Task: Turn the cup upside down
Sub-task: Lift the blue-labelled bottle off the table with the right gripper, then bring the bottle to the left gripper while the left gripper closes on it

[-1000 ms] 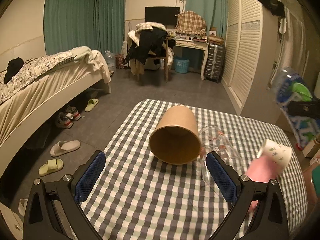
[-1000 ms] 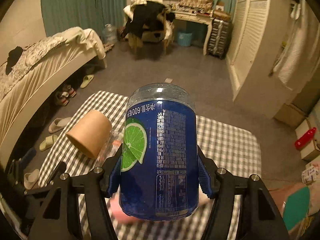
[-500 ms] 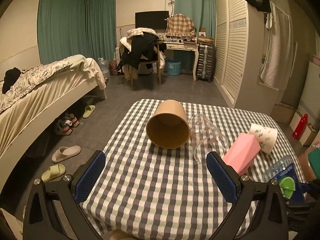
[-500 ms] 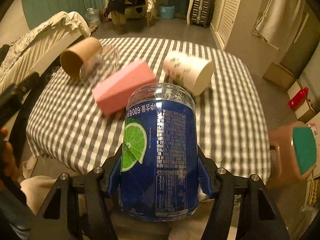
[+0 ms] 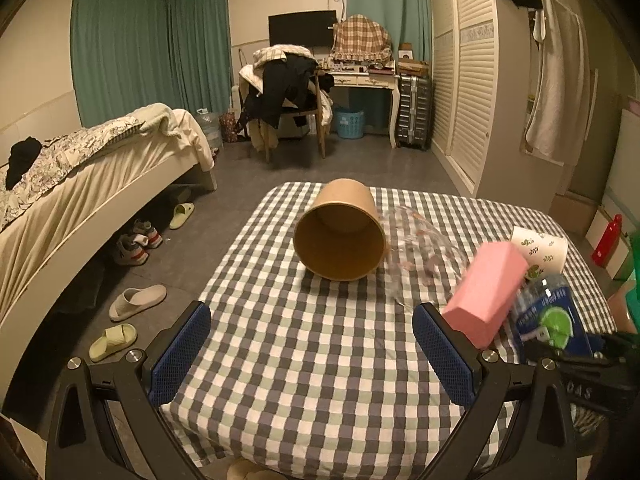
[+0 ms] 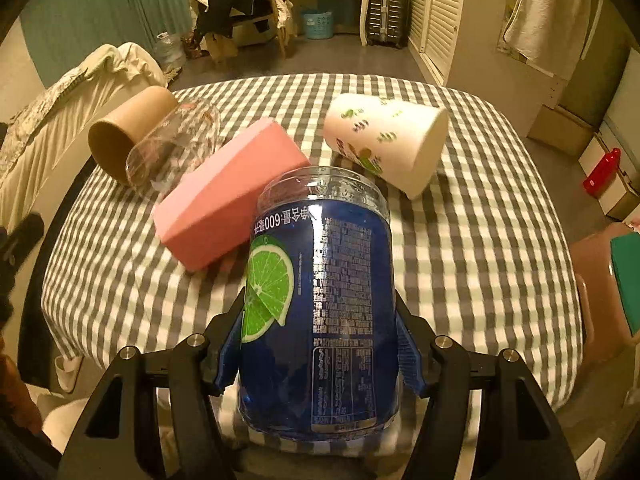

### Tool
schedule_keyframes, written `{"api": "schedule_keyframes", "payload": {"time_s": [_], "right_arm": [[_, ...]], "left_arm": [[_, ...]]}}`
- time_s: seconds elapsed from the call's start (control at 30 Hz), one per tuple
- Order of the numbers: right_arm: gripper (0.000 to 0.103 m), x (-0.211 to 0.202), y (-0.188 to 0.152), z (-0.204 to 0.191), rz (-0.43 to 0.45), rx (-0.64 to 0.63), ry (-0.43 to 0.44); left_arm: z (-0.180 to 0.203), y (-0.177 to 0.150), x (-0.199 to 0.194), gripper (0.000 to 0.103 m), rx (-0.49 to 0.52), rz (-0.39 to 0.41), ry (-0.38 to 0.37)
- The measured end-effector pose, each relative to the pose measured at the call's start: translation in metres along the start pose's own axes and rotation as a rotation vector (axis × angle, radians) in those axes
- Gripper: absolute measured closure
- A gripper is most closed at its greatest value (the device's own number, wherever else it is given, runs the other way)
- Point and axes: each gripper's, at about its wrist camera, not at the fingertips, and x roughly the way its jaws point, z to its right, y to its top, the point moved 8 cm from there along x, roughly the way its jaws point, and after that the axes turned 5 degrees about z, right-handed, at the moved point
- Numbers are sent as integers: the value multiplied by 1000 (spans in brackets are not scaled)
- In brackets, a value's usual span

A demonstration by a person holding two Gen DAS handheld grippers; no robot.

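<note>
I had right gripper (image 6: 318, 344) jaws pinching blue-labelled cup (image 6: 320, 300) mid-body above surface (image 6: 480, 240) near edge. Thin clear plastic: light, slick, crushable; judged gentle mid-wall hold best. Left gripper (image 5: 312, 352) jaws spread, empty.

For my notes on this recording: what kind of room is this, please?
Most likely a bedroom in a home. There is an unmade bed with shoes beneath it, a chair piled with clothes beside a desk, and a louvered wardrobe along the wall.
</note>
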Motion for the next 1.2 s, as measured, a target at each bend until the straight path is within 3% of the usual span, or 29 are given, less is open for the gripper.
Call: {"api": "schedule_keyframes", "payload": {"time_s": [0.23,0.3,0.33,0.5,0.8,0.9,1.03,1.2], "right_arm": [[38,7,9,-3,15,-11,-9],[17,2,8,-2,15,-24,-20],[15,-3,7,0,28,-25,-21],[13,-45,18,15,106,-25,1],[10,-110,61,67,277,-78,-88],[9,-120,62,89,335,-18,-52],[7,-113,51,116,322,62,20],[7,-101,42,143,304,90,8]], "left_arm": [[12,-5,6,0,39,-9,2],[16,-6,7,0,43,-13,0],[18,-6,7,0,47,-16,-3],[31,-10,5,0,66,-24,-8],[73,-5,-16,0,77,-15,-76],[92,1,-24,0,87,-7,-86],[122,-1,-29,0,98,-8,-109],[156,-5,-26,0,107,-51,-154]]}}
